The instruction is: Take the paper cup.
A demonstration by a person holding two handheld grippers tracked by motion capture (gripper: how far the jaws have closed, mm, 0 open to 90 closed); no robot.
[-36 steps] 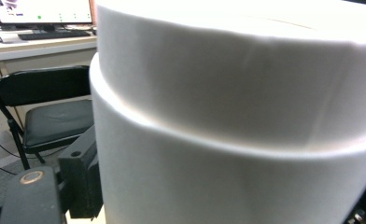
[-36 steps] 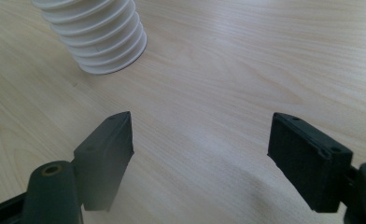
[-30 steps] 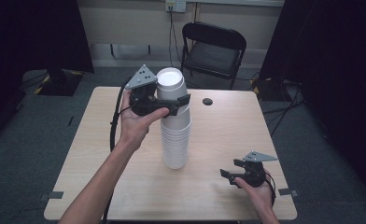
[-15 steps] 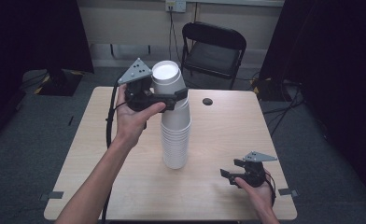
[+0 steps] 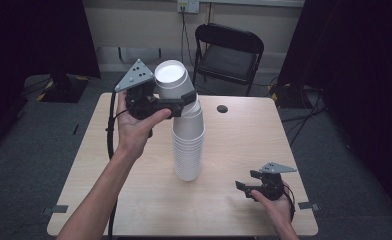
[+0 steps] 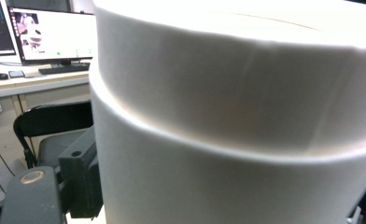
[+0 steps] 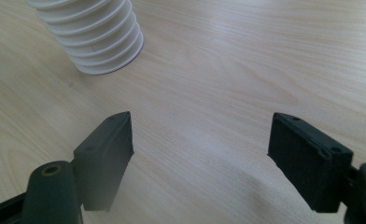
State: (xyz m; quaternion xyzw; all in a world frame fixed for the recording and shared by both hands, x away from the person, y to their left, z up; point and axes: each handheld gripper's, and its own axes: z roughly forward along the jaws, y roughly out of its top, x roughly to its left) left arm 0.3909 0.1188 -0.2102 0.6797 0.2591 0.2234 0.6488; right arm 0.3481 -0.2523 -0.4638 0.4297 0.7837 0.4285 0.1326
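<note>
Dark curtains and a folding chair (image 5: 229, 52) stand behind the pale wooden table (image 5: 134, 195), which takes up the middle of the high view. Left of centre, the left gripper (image 5: 176, 103) is clenched around the top cup (image 5: 173, 84), which sits tilted toward the upper left, its rim partly lifted off the stack of white cups (image 5: 188, 145) standing upright at the frame's middle. In the left gripper view the cup's wall (image 6: 228, 130) presses close between the jaws. To do this step well, I judge the lift should go straight up along the stack's axis, the tilt evened out, so the cup beneath is not dragged along and the column stays put. At lower right, the right gripper (image 5: 254, 181) rests on the table, jaws spread and empty, well apart from the stack; it could steady the stack's base (image 7: 102, 46) if cups stick.
</note>
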